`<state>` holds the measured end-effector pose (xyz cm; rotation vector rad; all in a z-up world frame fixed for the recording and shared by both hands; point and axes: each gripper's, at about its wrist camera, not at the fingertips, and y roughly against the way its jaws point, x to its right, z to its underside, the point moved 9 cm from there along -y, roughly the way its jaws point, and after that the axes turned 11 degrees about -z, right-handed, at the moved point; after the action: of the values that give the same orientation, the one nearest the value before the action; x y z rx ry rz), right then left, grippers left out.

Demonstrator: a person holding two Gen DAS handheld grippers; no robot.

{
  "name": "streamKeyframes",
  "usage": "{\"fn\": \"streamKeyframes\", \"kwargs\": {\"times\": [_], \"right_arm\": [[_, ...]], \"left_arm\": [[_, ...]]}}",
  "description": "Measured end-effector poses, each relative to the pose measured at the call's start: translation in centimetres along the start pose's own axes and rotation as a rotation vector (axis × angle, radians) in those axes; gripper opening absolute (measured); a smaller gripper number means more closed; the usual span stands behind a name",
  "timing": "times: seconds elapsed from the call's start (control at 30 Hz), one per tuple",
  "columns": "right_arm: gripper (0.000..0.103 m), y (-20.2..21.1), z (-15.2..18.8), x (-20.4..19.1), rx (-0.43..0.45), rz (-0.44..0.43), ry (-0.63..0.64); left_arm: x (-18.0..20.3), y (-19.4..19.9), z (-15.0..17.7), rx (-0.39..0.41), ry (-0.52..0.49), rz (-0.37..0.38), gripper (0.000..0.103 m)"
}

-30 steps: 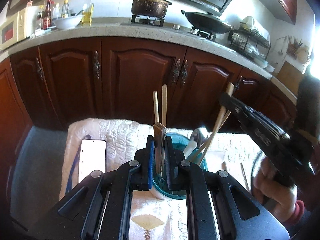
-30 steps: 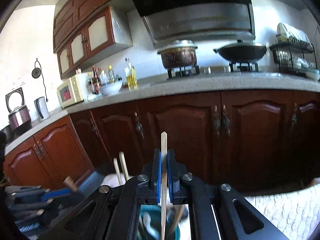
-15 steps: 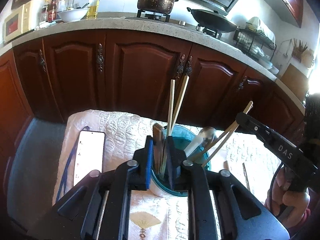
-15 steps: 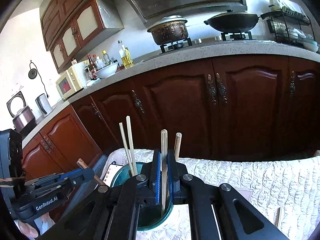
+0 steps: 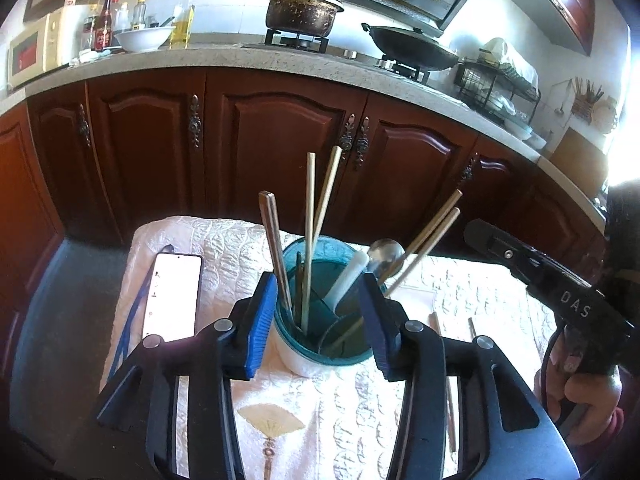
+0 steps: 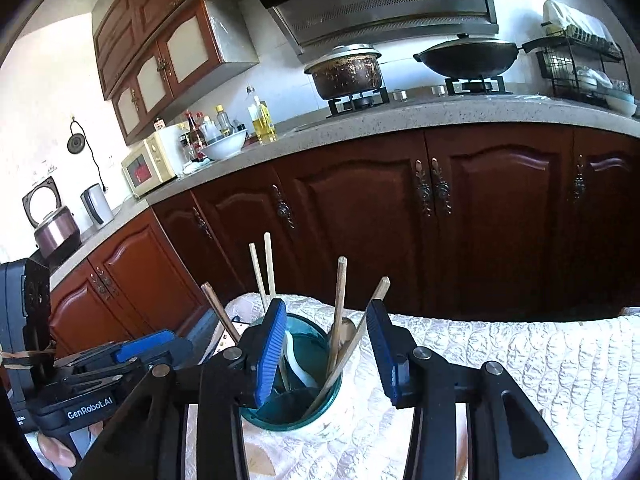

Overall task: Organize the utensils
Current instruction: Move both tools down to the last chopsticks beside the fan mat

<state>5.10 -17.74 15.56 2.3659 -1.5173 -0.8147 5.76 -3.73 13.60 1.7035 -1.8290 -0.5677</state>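
Note:
A teal and white utensil holder (image 5: 316, 354) stands on a white quilted cloth (image 5: 224, 256). It holds several wooden chopsticks (image 5: 309, 220), a dark flat-handled utensil (image 5: 273, 240), a white handle (image 5: 348, 280) and a metal spoon (image 5: 385, 254). My left gripper (image 5: 318, 322) is open and empty, its jaws either side of the holder. My right gripper (image 6: 326, 350) is open and empty too, just above the holder (image 6: 294, 412), with chopsticks (image 6: 340, 304) between its jaws. The right gripper's body shows in the left wrist view (image 5: 560, 300).
A phone (image 5: 173, 292) with a lit screen lies on the cloth, left of the holder. Loose chopsticks (image 5: 444, 360) lie on the cloth to the right. Dark wooden cabinets (image 5: 280, 140) and a stone counter with a pot (image 5: 302, 12) and wok stand behind.
Both grippers lowered their utensils into the holder and opened. The left let go of the dark flat-handled utensil, the right let go of a chopstick; both now stand in the holder.

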Motion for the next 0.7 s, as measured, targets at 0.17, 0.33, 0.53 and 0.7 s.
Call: {"fn": "streamKeyframes", "kwargs": {"times": [0.17,0.33,0.53,0.7], "right_arm": [[0.040,0.5,1.3,0.1,-0.032,0.028,-0.003],[0.041,1.2,2.7,0.6,-0.057,0.062,0.002],[0.042,2.5,4.3,1.8,-0.082,0.116,0.005],[0.042,3.7,5.2,3.2,-0.098,0.152,0.000]], "left_arm": [[1.0,0.4,1.0,0.009,-0.026,-0.013,0.045],[2.1,0.2,2.3,-0.007,-0.040,-0.008,0.045],[3.7,0.0,3.5,-0.014,-0.065,-0.001,0.045],[5.3,-0.4,4.5,-0.032,-0.083,0.015,0.045]]}}
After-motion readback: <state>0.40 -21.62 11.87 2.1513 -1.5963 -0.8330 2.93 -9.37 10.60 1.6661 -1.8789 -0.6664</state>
